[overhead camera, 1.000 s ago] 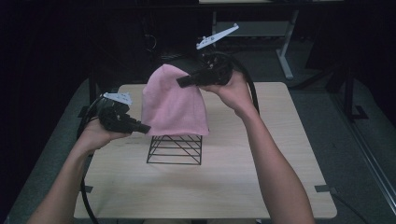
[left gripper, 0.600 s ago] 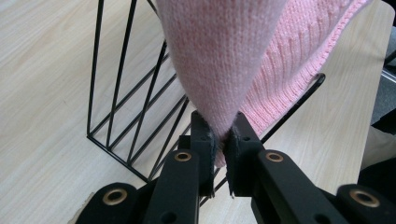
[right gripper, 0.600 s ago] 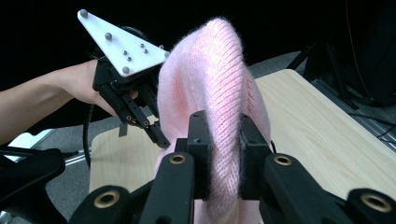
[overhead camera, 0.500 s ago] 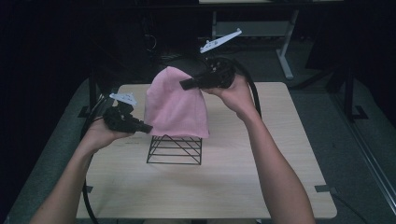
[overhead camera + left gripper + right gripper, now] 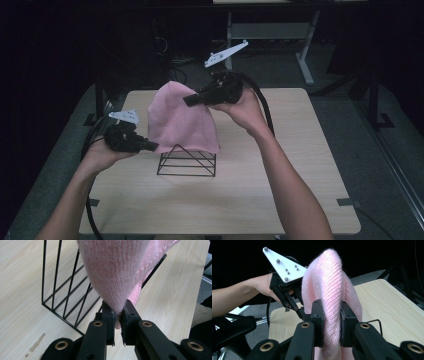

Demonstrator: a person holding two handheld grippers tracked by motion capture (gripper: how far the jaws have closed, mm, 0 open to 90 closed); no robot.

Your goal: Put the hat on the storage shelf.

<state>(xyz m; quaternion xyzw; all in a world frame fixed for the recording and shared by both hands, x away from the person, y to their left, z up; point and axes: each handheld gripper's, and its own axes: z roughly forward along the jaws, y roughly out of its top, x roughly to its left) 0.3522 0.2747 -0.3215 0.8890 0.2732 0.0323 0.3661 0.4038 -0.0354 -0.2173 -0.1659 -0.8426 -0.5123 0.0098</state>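
Nearest to you, your left gripper [image 5: 150, 146] is clenched on the lower left edge of the pink knitted cloth [image 5: 180, 120]. In the left gripper view the two jaws pinch a narrow fold of the cloth [image 5: 112, 277] between them, with the knit fanning out wide above the pads [image 5: 111, 315].

Just beyond that grip stands the black wire rack [image 5: 187, 161], resting on the pale wooden table [image 5: 280, 195] near its middle. The cloth hangs over the rack, covers its upper part and leaves the lower wires and base bare. In the left gripper view the rack [image 5: 62, 290] stands to the left of the pinched fold, on the table [image 5: 22, 290].

Farther off and higher, your right gripper [image 5: 190, 100] grasps the cloth near its top right side. In the right gripper view a thick ridge of the cloth [image 5: 332, 302] sits squeezed between the pads [image 5: 318, 322]; those jaws have just been easing apart a little, with the knit between them. Past them you see your other hand [image 5: 265, 285] with its gripper [image 5: 300, 313], meeting the cloth's far edge.
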